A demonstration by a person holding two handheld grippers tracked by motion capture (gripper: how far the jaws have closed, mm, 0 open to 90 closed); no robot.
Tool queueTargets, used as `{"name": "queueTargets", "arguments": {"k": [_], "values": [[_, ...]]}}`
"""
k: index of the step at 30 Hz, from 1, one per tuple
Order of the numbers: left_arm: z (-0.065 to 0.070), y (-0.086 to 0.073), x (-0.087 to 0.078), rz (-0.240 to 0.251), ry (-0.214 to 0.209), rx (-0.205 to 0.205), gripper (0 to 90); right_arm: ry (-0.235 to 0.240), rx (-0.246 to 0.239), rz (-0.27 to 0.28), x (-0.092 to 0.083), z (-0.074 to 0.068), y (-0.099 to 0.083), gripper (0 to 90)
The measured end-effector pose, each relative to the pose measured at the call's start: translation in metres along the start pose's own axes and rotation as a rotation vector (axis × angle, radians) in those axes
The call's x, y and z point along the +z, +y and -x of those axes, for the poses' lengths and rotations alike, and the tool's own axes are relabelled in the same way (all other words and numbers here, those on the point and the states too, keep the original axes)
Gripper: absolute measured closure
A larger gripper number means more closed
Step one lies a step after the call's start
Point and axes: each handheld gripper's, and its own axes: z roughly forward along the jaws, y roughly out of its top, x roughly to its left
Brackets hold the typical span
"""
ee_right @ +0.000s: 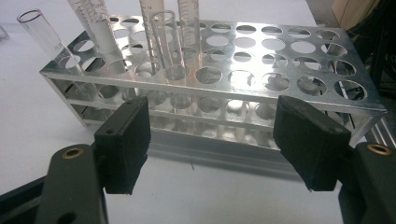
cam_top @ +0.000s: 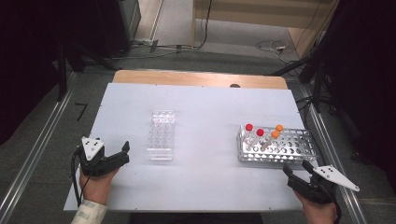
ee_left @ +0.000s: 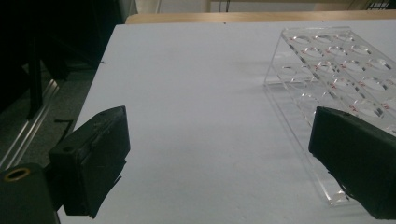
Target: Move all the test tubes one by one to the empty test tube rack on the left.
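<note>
A clear acrylic tube rack (cam_top: pixel 161 135) lies left of the middle of the white table (cam_top: pixel 205 102), its holes empty. At the right stands a metal tube rack (cam_top: pixel 289 148) with several glass tubes at its left end, two red-capped (cam_top: pixel 249 127) and two orange-capped (cam_top: pixel 279 127). My left gripper (cam_top: pixel 125 154) rests near the front left, open, pointing toward the clear rack (ee_left: pixel 336 70) with bare table between its jaws. My right gripper (cam_top: pixel 297 167) is open just in front of the metal rack (ee_right: pixel 243 93), apart from it. The tubes (ee_right: pixel 166 42) rise at the left of the right gripper view.
A wooden strip (cam_top: pixel 201 78) borders the table's far edge. Metal rails (cam_top: pixel 42 144) run along the floor on both sides, and cables (cam_top: pixel 273 45) lie on the floor beyond. Bare table lies between the two racks.
</note>
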Motion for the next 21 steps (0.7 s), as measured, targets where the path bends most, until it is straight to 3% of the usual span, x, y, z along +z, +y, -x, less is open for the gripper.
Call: {"name": "queueTargets", "arguments": {"k": [21], "values": [[0.001, 0.000, -0.001, 0.010, 0.001, 0.002, 5.8, 0.043, -0.014, 0.007, 0.011, -0.006, 0.006, 34.9]]}}
